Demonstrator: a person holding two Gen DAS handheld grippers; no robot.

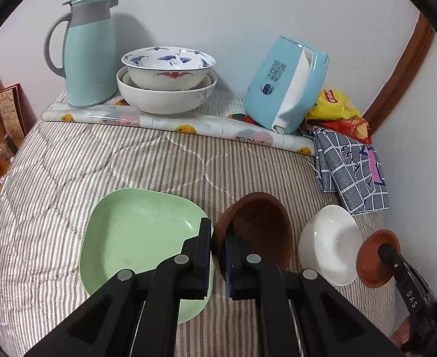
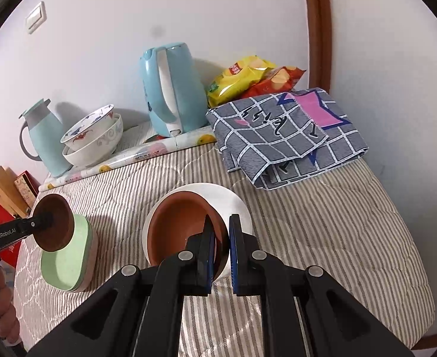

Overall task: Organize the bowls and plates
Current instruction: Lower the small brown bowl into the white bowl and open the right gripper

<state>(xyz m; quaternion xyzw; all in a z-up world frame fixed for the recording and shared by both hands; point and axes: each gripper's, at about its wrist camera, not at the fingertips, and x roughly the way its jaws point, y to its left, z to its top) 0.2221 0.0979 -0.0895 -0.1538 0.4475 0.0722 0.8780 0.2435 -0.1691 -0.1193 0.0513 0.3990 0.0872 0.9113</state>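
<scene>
My left gripper [image 1: 217,255] is shut on the rim of a dark brown bowl [image 1: 260,232], holding it tilted just right of a light green square plate [image 1: 138,238] on the striped quilt. My right gripper [image 2: 221,253] is shut on the rim of a second brown bowl [image 2: 180,229], held over a white bowl [image 2: 233,202]. The left wrist view shows this brown bowl [image 1: 373,258] beside the white bowl [image 1: 331,244]. The right wrist view shows the left gripper's bowl [image 2: 55,223] over the green plate [image 2: 67,264].
At the back, two stacked patterned bowls [image 1: 168,80] sit on a fruit-print mat [image 1: 188,125], between a teal thermos jug [image 1: 84,50] and a blue kettle [image 1: 287,86]. Snack bags [image 2: 254,80] and a folded checked cloth [image 2: 287,131] lie at the right.
</scene>
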